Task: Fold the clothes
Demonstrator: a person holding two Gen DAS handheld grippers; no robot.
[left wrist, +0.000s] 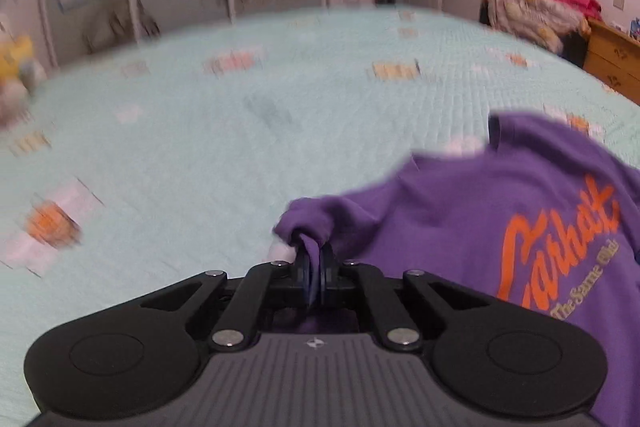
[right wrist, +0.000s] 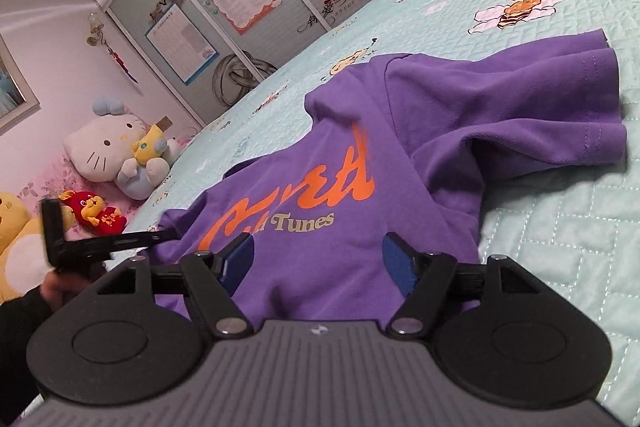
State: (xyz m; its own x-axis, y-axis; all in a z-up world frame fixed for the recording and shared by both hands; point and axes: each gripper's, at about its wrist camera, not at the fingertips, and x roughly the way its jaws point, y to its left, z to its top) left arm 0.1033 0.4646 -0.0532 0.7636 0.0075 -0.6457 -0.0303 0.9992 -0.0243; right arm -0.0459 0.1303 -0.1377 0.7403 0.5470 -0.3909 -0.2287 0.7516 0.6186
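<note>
Purple T-shirt with orange lettering lies rumpled on a pale green quilted bed, one sleeve spread toward the bed's far side. Left gripper is clamped on a bunched fold of the shirt. Right gripper hovers over the printed chest, fingers spread apart. Plush toys sit beyond the bed's edge.

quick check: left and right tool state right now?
Left tool: shut on a bunch of the purple T-shirt.
Right tool: open over the shirt, holding nothing.
</note>
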